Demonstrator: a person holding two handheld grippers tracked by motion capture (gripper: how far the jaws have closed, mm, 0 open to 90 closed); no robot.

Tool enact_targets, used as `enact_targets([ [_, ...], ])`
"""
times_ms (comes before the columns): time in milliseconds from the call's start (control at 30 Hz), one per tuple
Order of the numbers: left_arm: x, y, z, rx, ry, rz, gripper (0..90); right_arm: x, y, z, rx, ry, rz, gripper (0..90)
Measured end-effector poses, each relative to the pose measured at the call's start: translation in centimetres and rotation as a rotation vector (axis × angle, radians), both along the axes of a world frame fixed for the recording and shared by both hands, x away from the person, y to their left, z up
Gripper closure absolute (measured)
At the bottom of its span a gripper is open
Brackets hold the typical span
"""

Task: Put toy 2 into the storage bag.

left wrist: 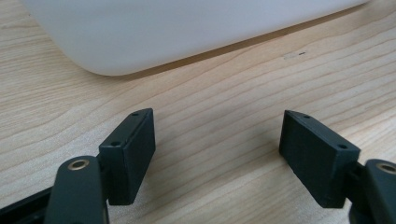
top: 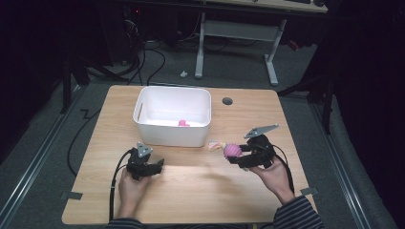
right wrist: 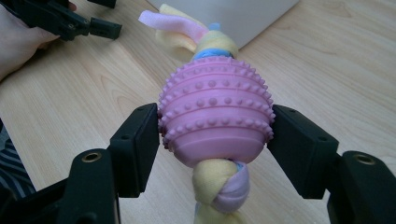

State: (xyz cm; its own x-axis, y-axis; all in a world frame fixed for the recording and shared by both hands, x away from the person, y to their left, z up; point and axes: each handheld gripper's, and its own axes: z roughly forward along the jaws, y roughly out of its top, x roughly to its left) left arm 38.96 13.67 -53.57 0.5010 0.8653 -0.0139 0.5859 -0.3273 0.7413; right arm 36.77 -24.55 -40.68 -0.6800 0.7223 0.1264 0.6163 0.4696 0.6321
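Note:
A pink studded rubber ball on a braided yellow, pink and blue fleece rope [right wrist: 215, 116] is held just above the wooden table [top: 191, 195]. My right gripper [right wrist: 215, 123] is shut on the ball, one jaw pressed on each side. From above, this toy [top: 232, 150] and the right gripper [top: 235, 156] sit right of the white bin's [top: 172, 136] front corner. A small pink item [top: 183, 123] lies inside the bin. My left gripper [top: 160, 165] rests low before the bin, and the left gripper [left wrist: 217, 135] is open over bare wood.
The bin wall [left wrist: 163, 32] stands close ahead of the left jaws. A round cable hole [top: 227, 101] sits at the table's back right. Behind the table are a white desk frame [top: 236, 33] and cables on the floor [top: 153, 67].

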Motion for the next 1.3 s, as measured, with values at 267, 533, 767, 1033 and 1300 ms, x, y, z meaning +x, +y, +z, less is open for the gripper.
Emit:
enact_targets([
  [267, 0.0, 0.0, 0.0, 0.0, 0.0, 0.0, 27.4, 0.6, 0.5, 2.2, -0.003, -0.029, 0.033, 34.7],
  [533, 0.0, 0.0, 0.0, 0.001, 0.0, -0.001, 27.4, 1.4, 1.0, 4.0, 0.011, -0.044, 0.061, 34.7],
  [767, 0.0, 0.0, 0.0, 0.001, 0.0, -0.001, 27.3, 2.1, 1.4, 6.0, 0.044, -0.069, 0.074, 34.8],
  [1033, 0.0, 0.0, 0.0, 0.0, 0.0, -0.001, 27.3, 3.1, 2.2, 7.6, 0.058, -0.086, 0.096, 34.9],
  [1300, 0.0, 0.0, 0.0, 0.0, 0.0, -0.001, 27.3, 4.4, 3.2, 8.7, 0.047, -0.091, 0.108, 34.9],
])
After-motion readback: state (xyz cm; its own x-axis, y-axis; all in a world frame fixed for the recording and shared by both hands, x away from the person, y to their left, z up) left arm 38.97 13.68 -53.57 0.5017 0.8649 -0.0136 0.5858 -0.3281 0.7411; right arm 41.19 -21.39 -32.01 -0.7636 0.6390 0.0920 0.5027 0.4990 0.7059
